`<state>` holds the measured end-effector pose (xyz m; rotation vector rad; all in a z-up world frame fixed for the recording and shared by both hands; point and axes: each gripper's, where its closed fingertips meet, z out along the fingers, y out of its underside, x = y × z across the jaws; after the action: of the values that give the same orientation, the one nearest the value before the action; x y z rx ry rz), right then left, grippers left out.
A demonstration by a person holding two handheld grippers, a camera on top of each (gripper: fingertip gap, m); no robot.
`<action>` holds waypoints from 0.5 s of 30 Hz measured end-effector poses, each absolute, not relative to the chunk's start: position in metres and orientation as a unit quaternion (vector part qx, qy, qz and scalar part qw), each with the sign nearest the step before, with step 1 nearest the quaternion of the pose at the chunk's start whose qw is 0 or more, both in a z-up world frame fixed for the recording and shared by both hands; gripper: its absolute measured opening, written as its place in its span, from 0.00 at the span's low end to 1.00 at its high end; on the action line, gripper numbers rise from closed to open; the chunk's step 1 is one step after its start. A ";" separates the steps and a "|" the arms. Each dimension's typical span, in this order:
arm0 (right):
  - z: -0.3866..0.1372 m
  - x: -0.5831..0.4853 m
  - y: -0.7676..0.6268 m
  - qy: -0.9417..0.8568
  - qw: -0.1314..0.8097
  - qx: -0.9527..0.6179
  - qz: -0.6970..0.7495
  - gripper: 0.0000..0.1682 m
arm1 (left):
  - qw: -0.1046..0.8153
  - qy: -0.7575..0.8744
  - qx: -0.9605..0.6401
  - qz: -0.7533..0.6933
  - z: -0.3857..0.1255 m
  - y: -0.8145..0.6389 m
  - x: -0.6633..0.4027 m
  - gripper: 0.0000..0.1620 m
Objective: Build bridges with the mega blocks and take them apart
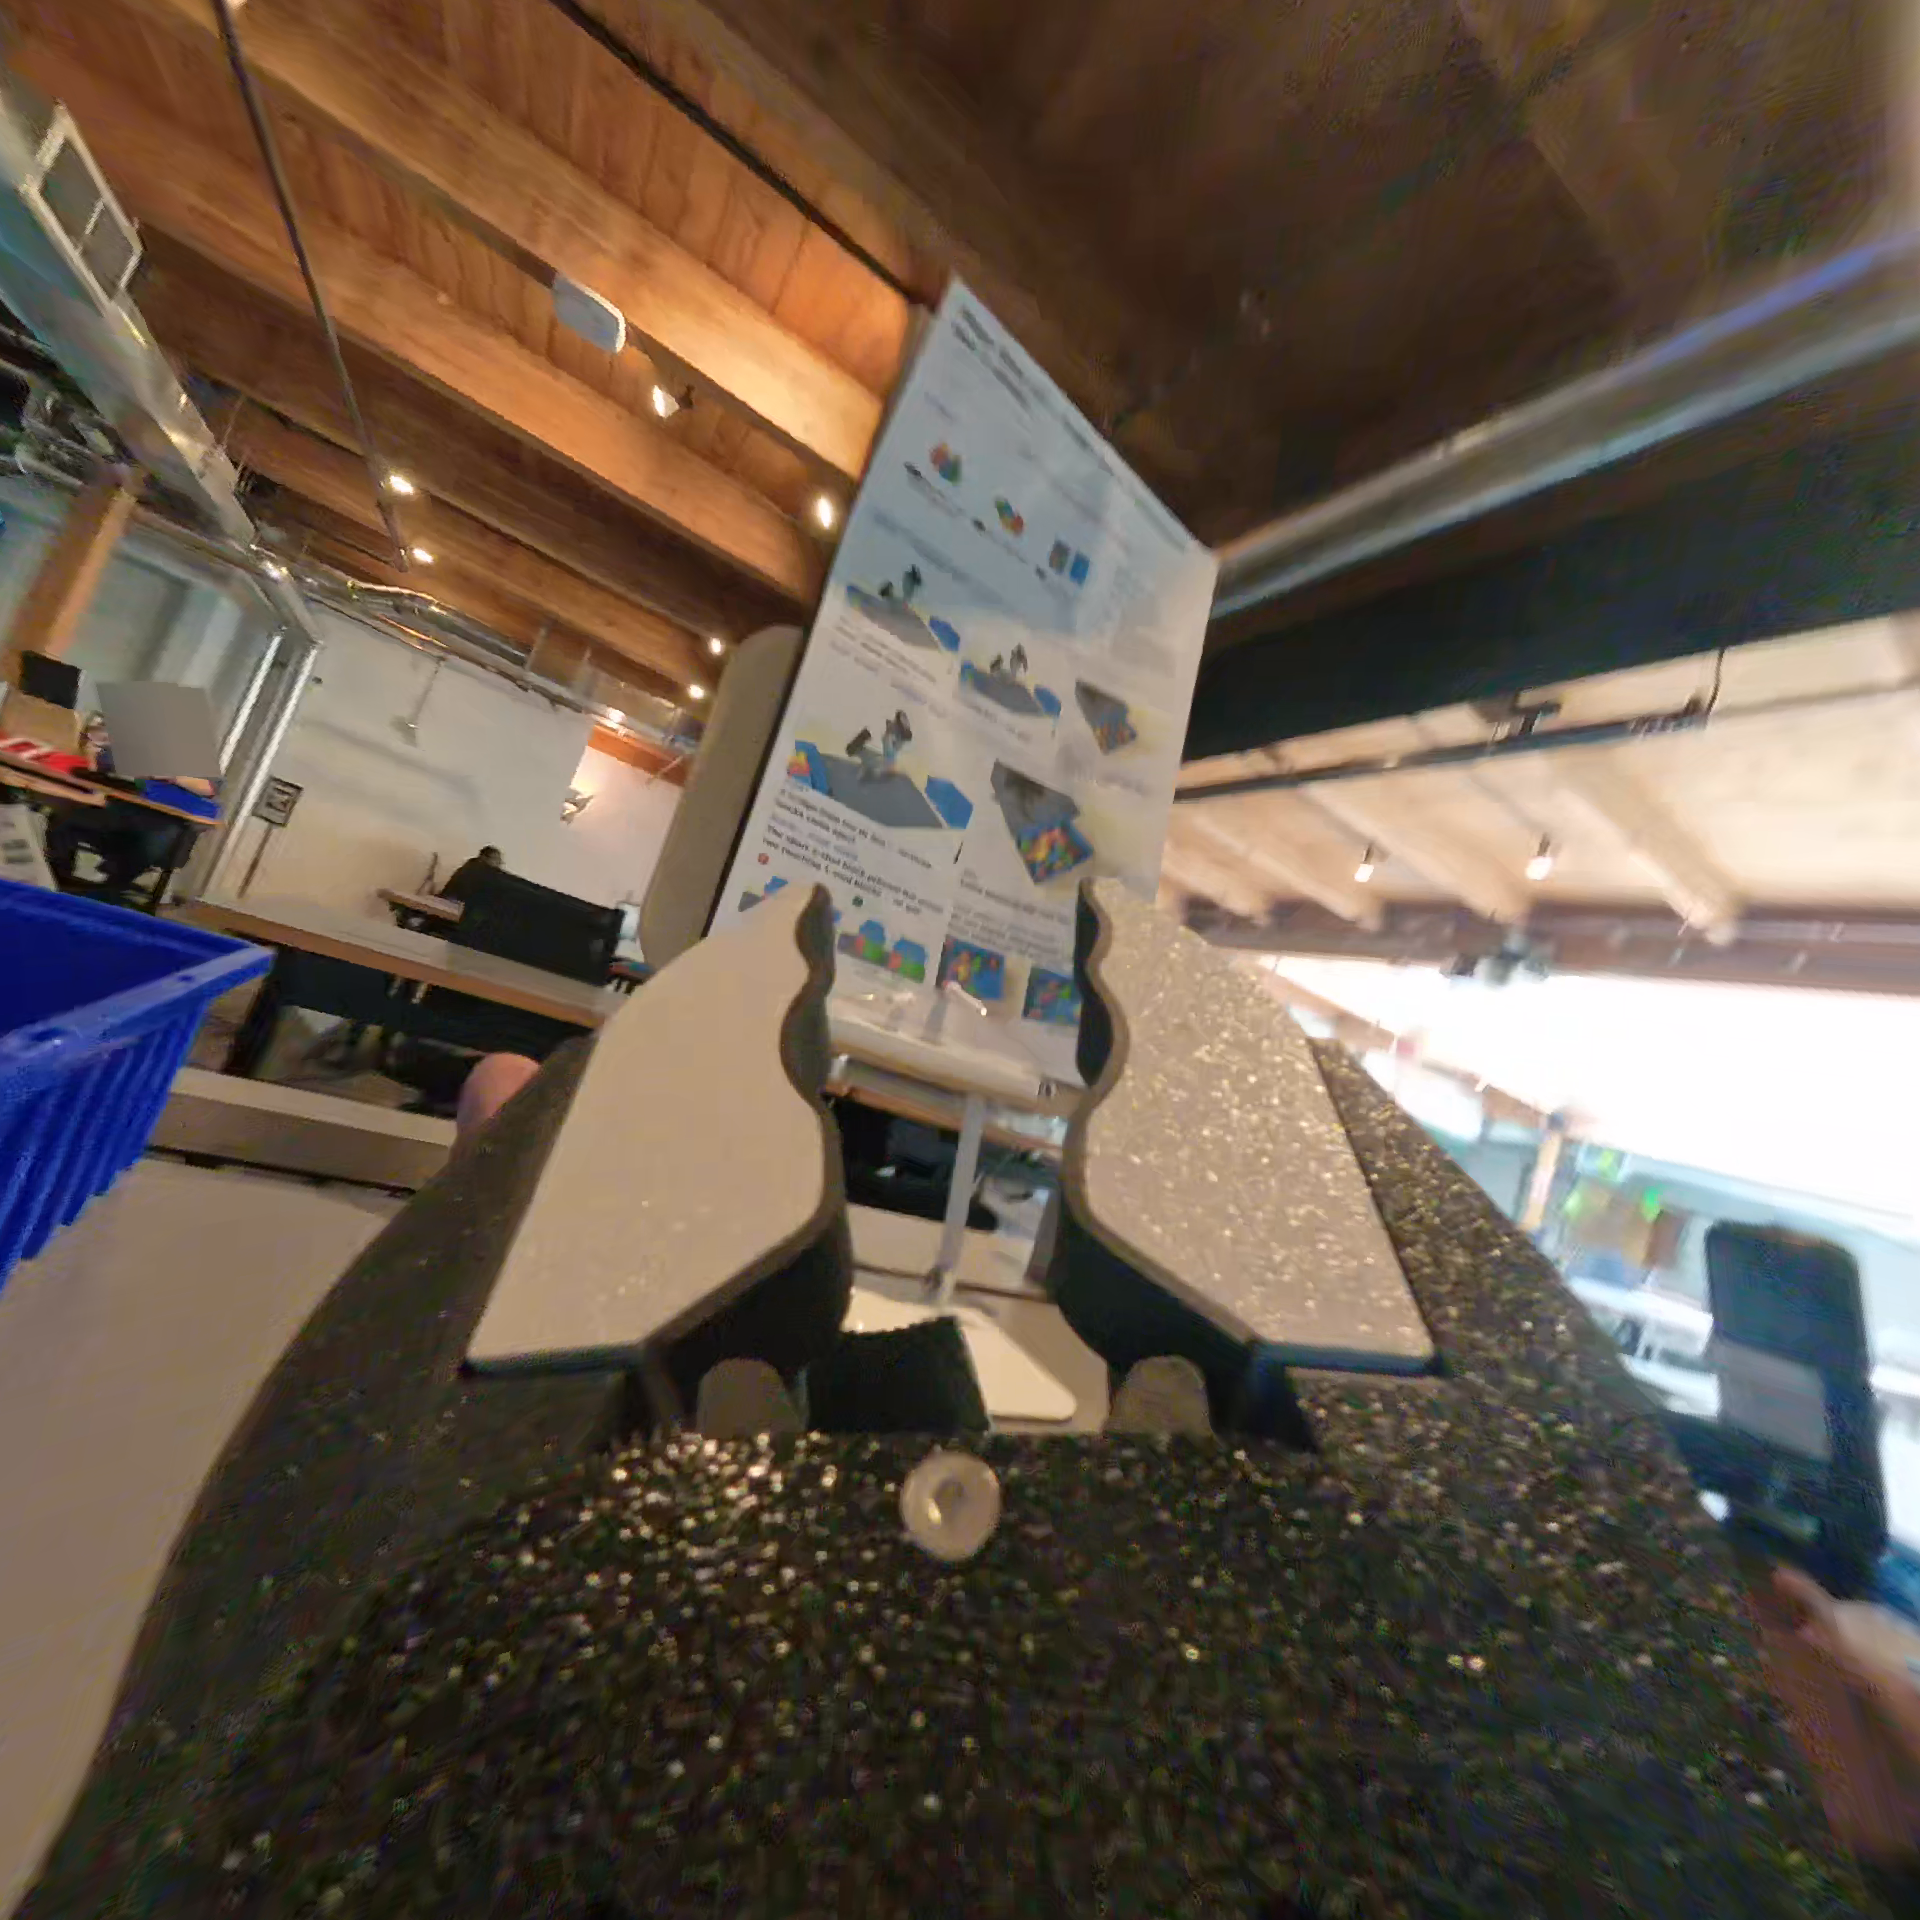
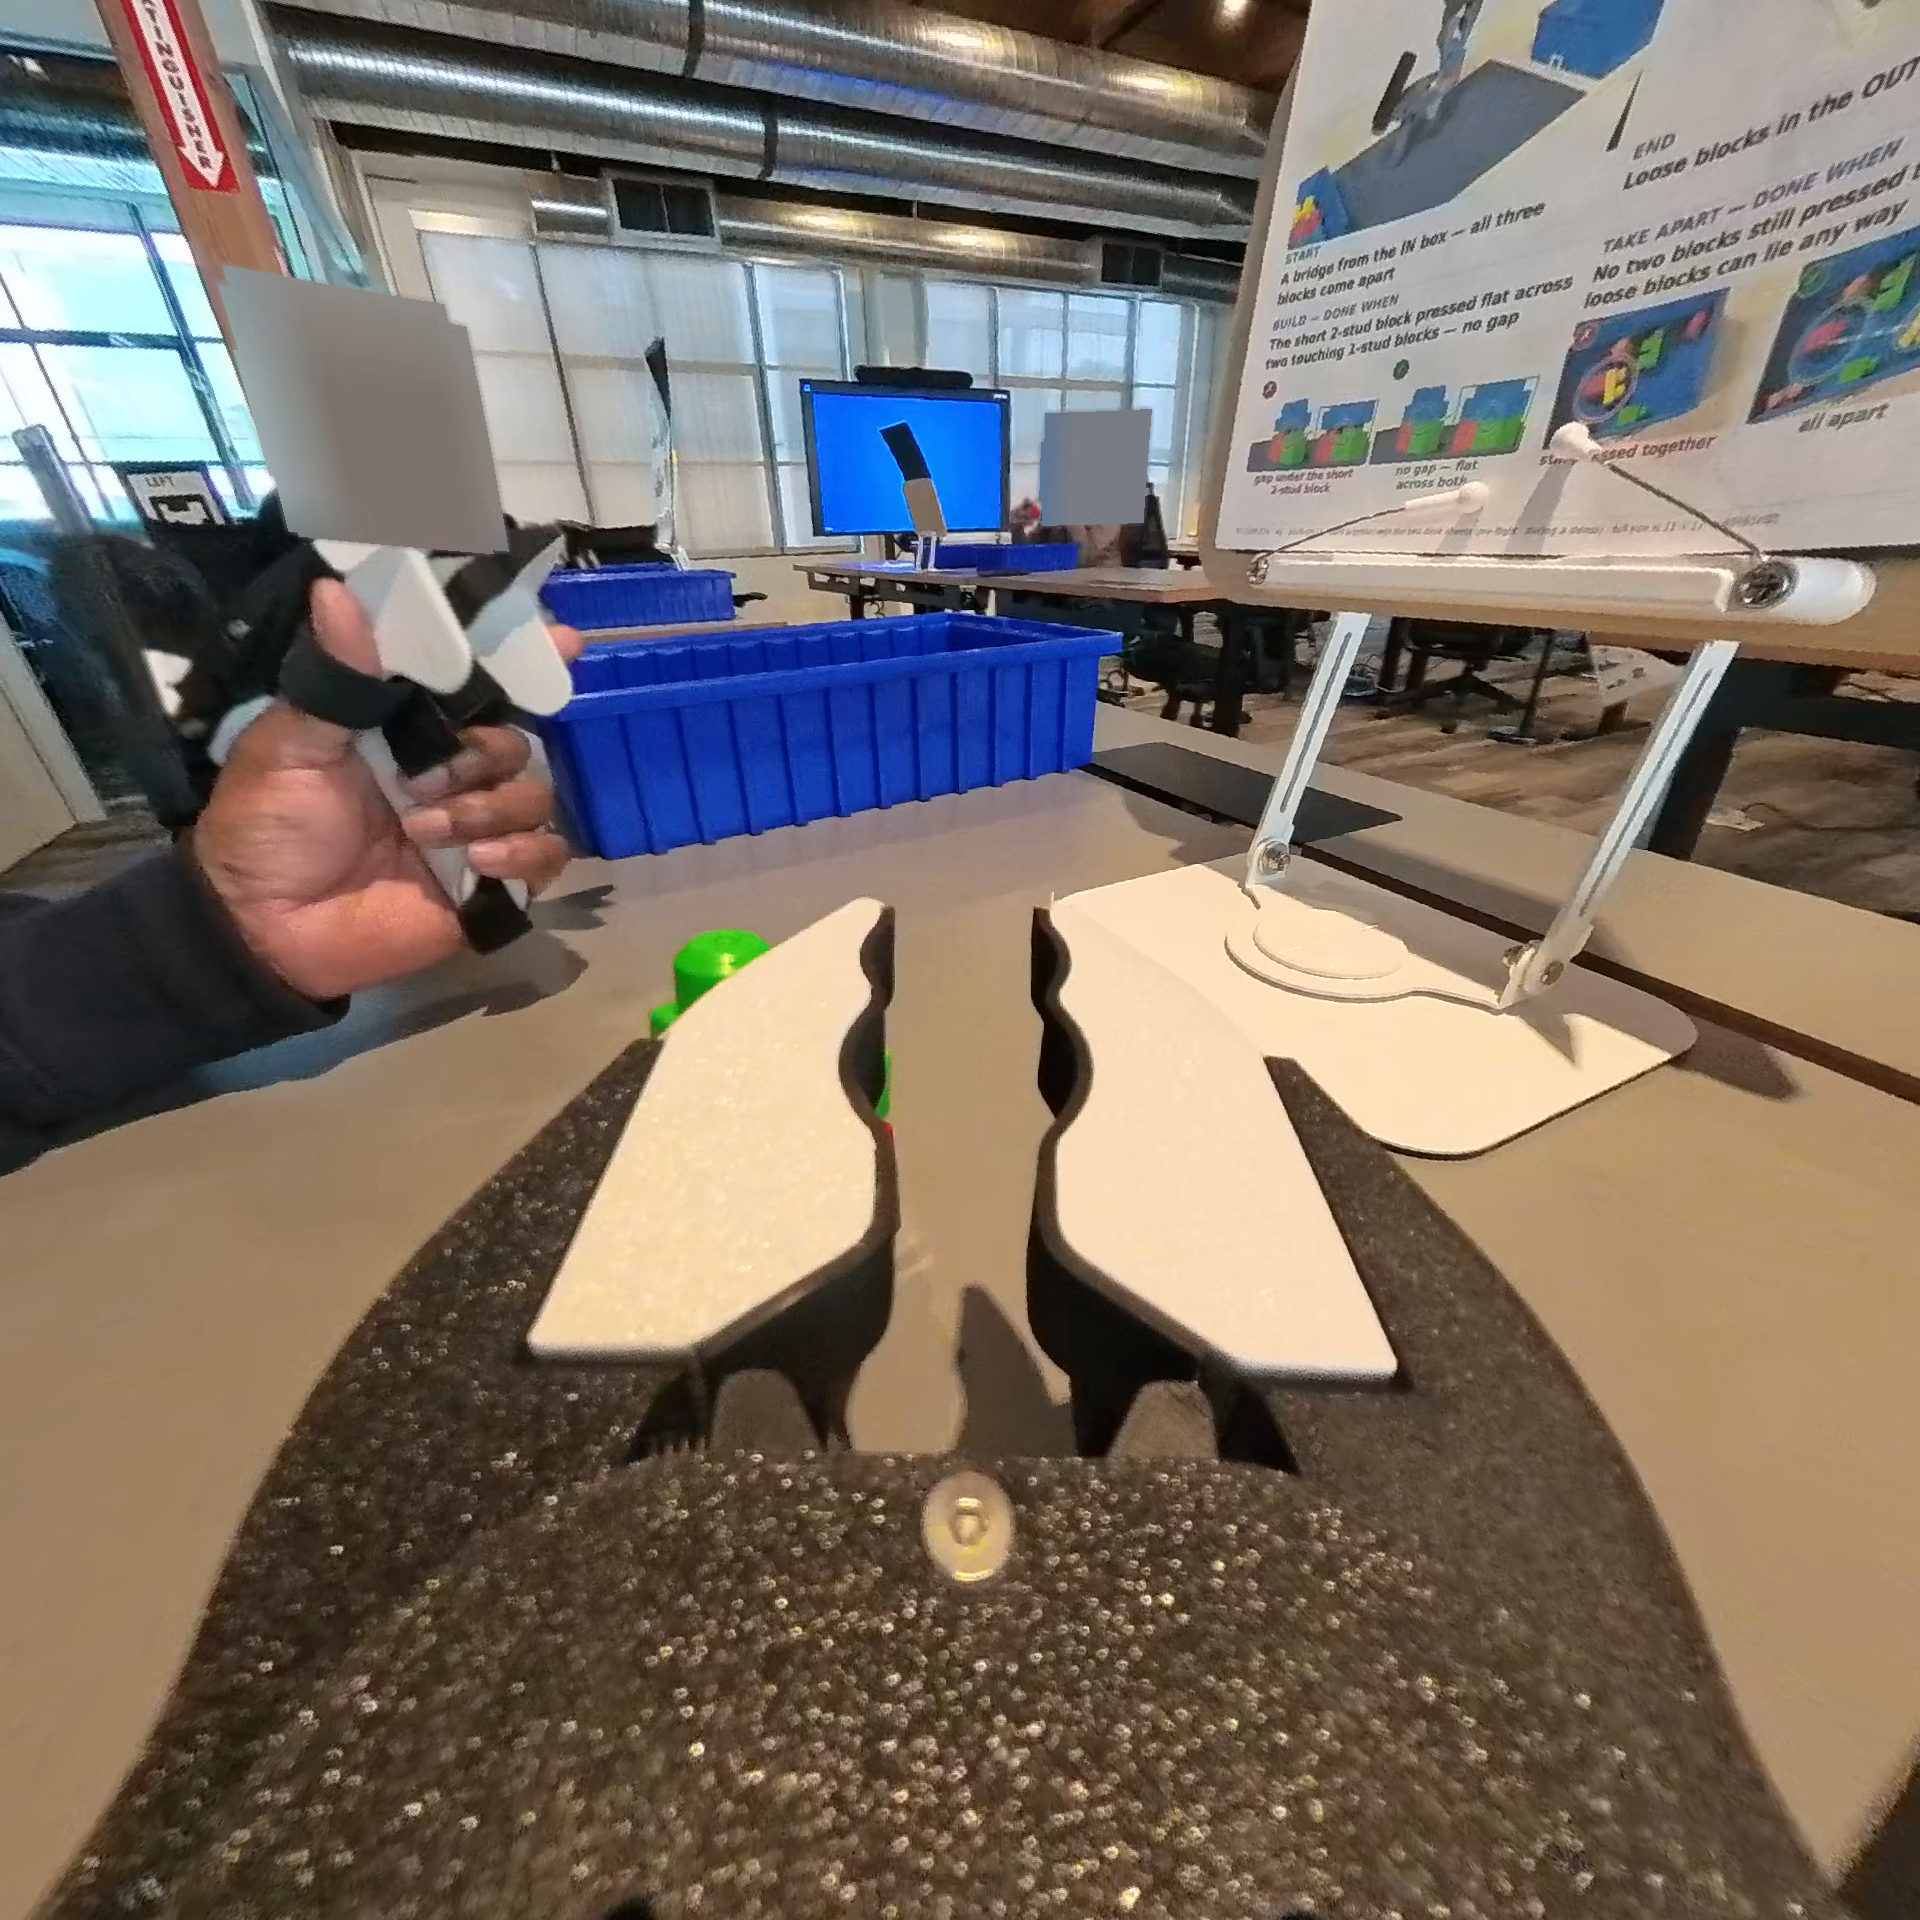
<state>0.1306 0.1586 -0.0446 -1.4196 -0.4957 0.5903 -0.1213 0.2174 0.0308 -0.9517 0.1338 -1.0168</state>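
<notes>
While both grippers are hanging empty above the grey table [image 2: 312, 1247], the work is sitting between grasps, by my judgement at a reach for a block. The right gripper [image 2: 961, 935] is holding its jaws narrowly apart with nothing between them, low over the table and pointing far toward the blue bin [image 2: 831, 727]. A green mega block [image 2: 717, 961] is standing on the table just left of its left finger, which is partly hiding it; a sliver of red is peeking out beside the green, too small to identify. No bridge is showing whole. The left gripper [image 1: 951, 935] is tilting upward toward the ceiling, jaws likewise parted and empty; in the right wrist view it is being held raised in the person's left hand [image 2: 343, 831], at the left, near the bin. An instruction sheet on a white stand [image 2: 1455, 1039] is sitting at the right. Next, the right gripper probably needs to be shifting left and opening wider to straddle the green block.
</notes>
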 end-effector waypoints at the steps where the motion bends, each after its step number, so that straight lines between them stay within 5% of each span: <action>1: -0.044 0.131 0.158 -0.220 0.692 -0.634 0.267 0.15 | 0.764 0.051 -0.428 -0.480 0.032 0.217 -0.127 0.27; 15: -0.046 0.130 0.159 -0.221 0.685 -0.637 0.275 0.15 | 0.760 0.089 -0.452 -0.459 0.025 0.217 -0.113 0.27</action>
<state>0.1298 0.1593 -0.0457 -1.4279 -0.4954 0.6164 -0.1133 0.2173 0.0251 -0.9837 0.1934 -0.9991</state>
